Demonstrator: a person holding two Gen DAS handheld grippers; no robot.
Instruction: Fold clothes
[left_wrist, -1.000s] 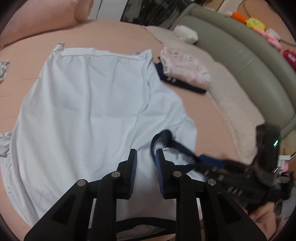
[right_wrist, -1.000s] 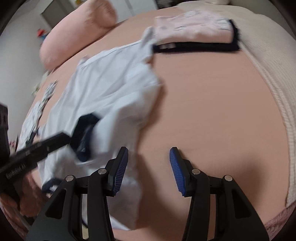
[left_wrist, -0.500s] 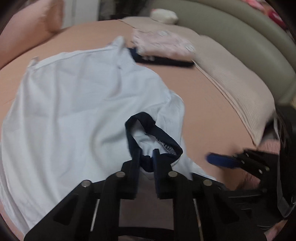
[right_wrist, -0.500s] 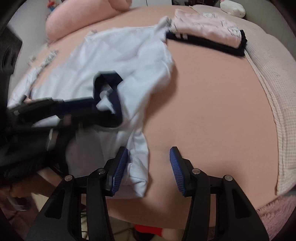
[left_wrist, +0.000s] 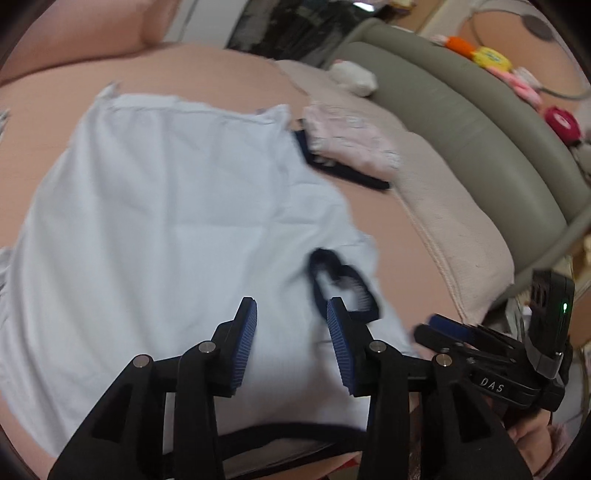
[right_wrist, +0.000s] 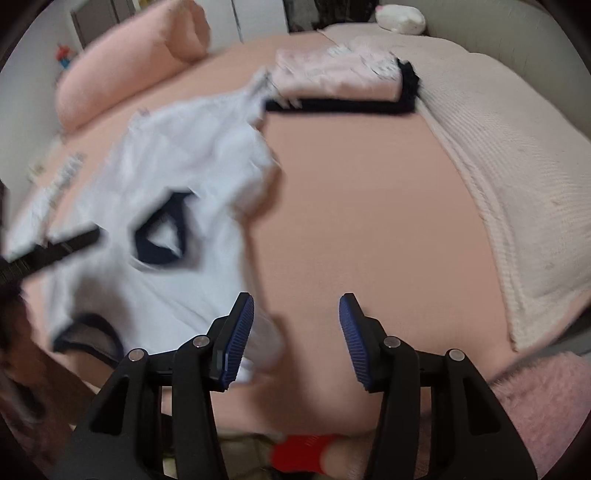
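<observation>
pale blue t-shirt (left_wrist: 177, 229), navy-trimmed sleeve (left_wrist: 343, 284) just upper right of wide, empty left gripper (left_wrist: 291, 347); right gripper (right_wrist: 295, 339) likewise wide, nothing held, farther.

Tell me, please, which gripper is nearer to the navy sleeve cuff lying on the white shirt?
Left. The left gripper hangs just short of the navy sleeve cuff; the right gripper is off the white shirt's edge.

A pale blue-white garment (left_wrist: 177, 229) lay spread mostly flat on the pink bed, its hemmed far edge toward the pillows and its body lightly creased. A dark navy-trimmed opening (left_wrist: 341, 286) sat folded onto the cloth near the right edge, forming a loop (right_wrist: 162, 236). Beyond its far right corner lay a folded pink patterned garment (left_wrist: 351, 147) stacked upon a folded dark navy garment (left_wrist: 347, 173).
</observation>
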